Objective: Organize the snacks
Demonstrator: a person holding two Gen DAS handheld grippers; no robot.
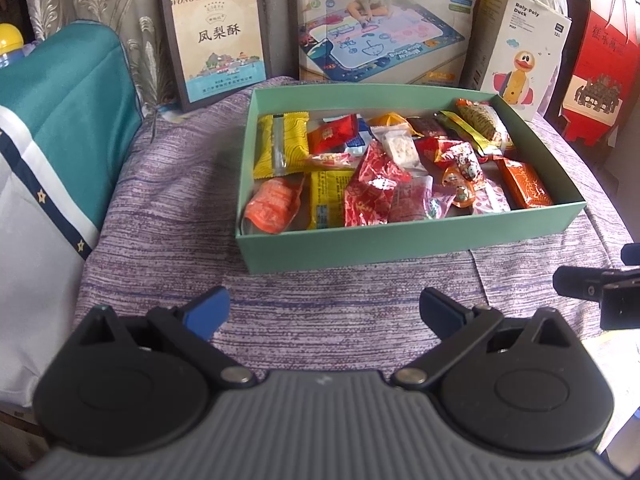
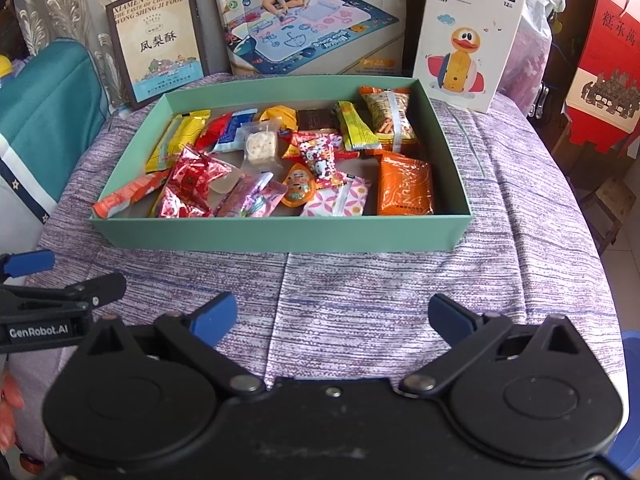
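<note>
1. Surface: a purple woven striped cloth (image 2: pixel 360 300) covers the table; a fold line in the cloth runs from the box's near wall toward 6 o'clock in the right wrist view.
2. Room: a patterned lace curtain (image 1: pixel 100 0) hangs at 11 o'clock; a teal cushion with a white and navy starred band (image 1: pixel 60 120) lies at 9 o'clock, beside the cloth.
3. Background boxes, count three along the far edge: one dark-framed pineapple-cake box (image 2: pixel 156 48) at 11 o'clock; one drawing-mat toy box (image 2: pixel 312 24) at 12 o'clock; one white Roly-Poly Duck carton (image 2: pixel 468 36) at 1 o'clock; one red printed carton (image 2: pixel 604 72) stands off the table at 2 o'clock.
4. Task container, count one: a pale green open rectangular cardboard box (image 2: pixel 280 234) at the centre of the cloth; it holds the wrapped snack packets (image 2: pixel 320 152), all inside its walls, overlapping, exact number not countable.
5. Distinct packets: one orange foil pack (image 2: pixel 406 190) at the box's near right corner; one yellow pack (image 1: pixel 282 144) at the far left.
6. Left gripper (image 1: pixel 324 312): blue-tipped fingers spread wide apart, empty, over the cloth at 6 o'clock of the box.
7. Right gripper (image 2: pixel 332 316): fingers likewise spread apart, holding nothing, near the box's front wall.
</note>
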